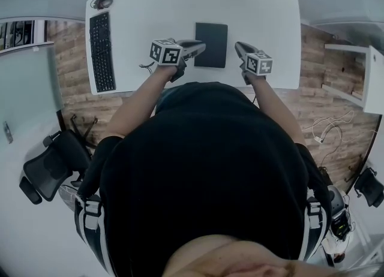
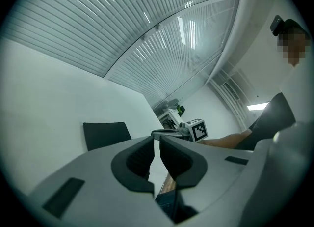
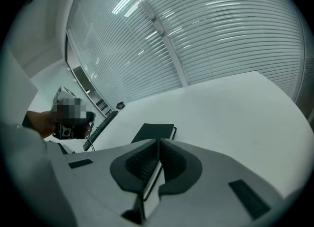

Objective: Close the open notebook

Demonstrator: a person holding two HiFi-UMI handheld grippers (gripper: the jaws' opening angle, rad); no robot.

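The black notebook (image 1: 211,44) lies closed and flat on the white table (image 1: 264,12), near its front edge. In the head view my left gripper (image 1: 202,46) hovers just left of the notebook and my right gripper (image 1: 238,46) just right of it, both off the table. The left gripper view shows its jaws (image 2: 157,141) together with nothing between them, the notebook (image 2: 105,134) beyond on the left. Through the right gripper view I see my right gripper (image 3: 158,142) shut and empty, with the notebook (image 3: 154,131) just past its tips.
A black keyboard (image 1: 102,51) lies along the table's left side, with a mouse (image 1: 103,1) at the far left corner. An office chair (image 1: 51,165) stands on the floor at the left. White shelves (image 1: 360,78) are at the right.
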